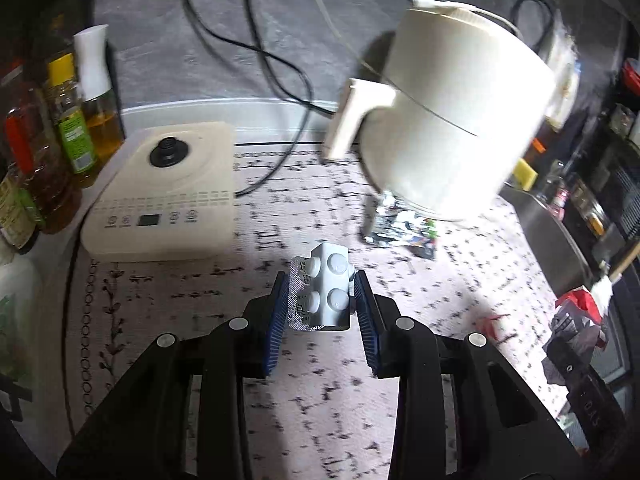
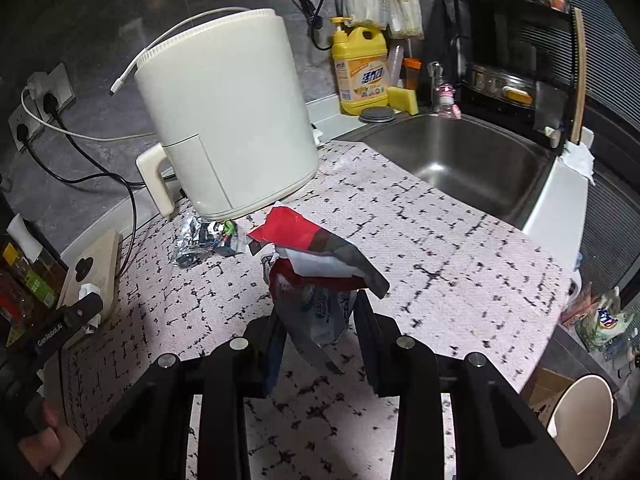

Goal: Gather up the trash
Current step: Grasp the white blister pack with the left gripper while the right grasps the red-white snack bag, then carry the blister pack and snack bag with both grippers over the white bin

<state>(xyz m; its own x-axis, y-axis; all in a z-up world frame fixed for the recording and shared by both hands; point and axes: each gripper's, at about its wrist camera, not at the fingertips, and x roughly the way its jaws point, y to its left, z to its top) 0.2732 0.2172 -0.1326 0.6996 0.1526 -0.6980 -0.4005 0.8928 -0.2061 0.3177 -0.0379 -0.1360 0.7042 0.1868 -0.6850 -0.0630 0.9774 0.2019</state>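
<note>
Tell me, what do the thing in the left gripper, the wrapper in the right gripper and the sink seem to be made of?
Blister pack in the left gripper: likely clear plastic bubbles over crinkled silver foil.
Wrapper in the right gripper: thin printed film, probably plastic; it creases sharply and looks glossy.
Sink: brushed stainless steel, judging by its grey metallic sheen.

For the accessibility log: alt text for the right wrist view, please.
The right gripper holds a crumpled red, grey and white wrapper above a patterned counter mat. Behind stand a cream air fryer and a steel sink.
</note>
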